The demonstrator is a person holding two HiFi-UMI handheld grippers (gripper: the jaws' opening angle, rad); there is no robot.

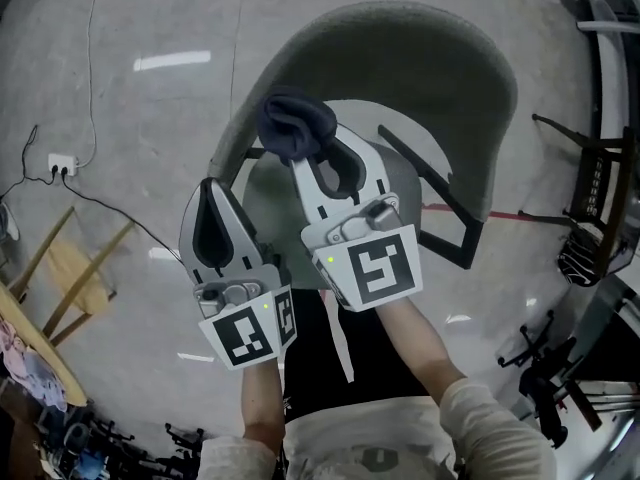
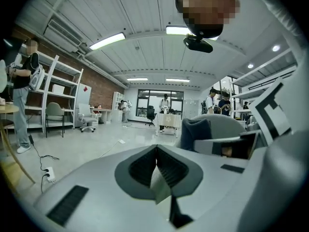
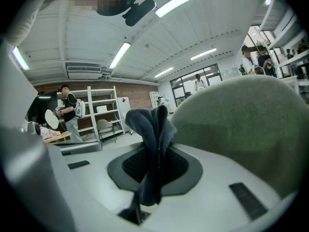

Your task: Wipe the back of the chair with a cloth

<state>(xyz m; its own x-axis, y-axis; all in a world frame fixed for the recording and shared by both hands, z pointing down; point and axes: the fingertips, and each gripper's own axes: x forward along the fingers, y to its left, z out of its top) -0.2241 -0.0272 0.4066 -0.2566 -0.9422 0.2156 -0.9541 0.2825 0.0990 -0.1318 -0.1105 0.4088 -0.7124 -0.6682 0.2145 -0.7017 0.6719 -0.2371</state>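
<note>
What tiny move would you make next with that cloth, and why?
Probably ease the right gripper toward the chair back so the cloth presses flat on it: the jaws are already clamped on the cloth, which sits right at the back's top edge.

You find no readable words or numbers; the cubes (image 1: pixel 381 268) on your left tool (image 1: pixel 212 190) and right tool (image 1: pixel 318 148) show only square markers.
</note>
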